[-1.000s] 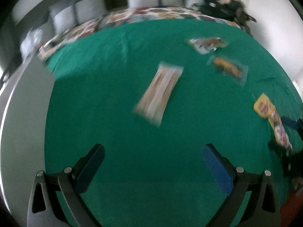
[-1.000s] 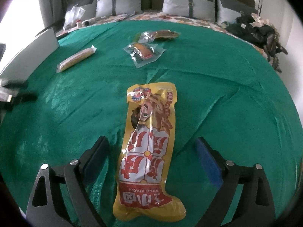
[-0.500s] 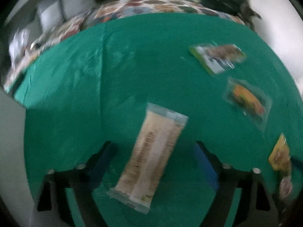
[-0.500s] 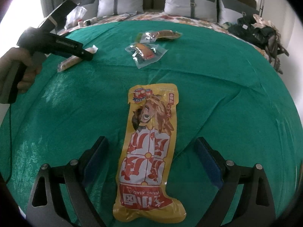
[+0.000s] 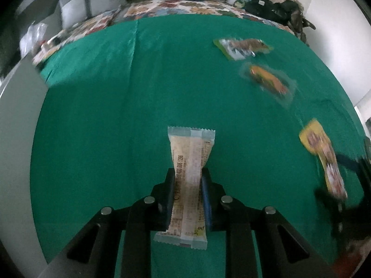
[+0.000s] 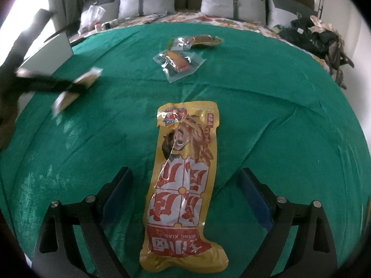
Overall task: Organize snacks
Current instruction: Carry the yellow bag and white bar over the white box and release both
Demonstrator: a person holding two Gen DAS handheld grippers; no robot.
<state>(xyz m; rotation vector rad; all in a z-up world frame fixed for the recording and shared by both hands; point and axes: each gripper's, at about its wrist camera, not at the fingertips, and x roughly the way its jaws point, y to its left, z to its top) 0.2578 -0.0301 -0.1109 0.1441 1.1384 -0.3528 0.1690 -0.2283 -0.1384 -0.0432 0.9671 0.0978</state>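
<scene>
Your left gripper [image 5: 187,185] pinches the pale snack bar [image 5: 189,176] lengthwise, ready to lift off the bed [image 5: 104,115]; right gripper [image 6: 185,185] fingers spread, straddling the yellow packet [image 6: 185,173] for grasping

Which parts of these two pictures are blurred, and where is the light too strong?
Left wrist view: dim overall; the beige snack bar in the left gripper is sharp, the yellow packet at the right edge is smeared. Right wrist view: the yellow packet is sharp, the left gripper is motion-blurred, and the window at upper left is overexposed.
</scene>
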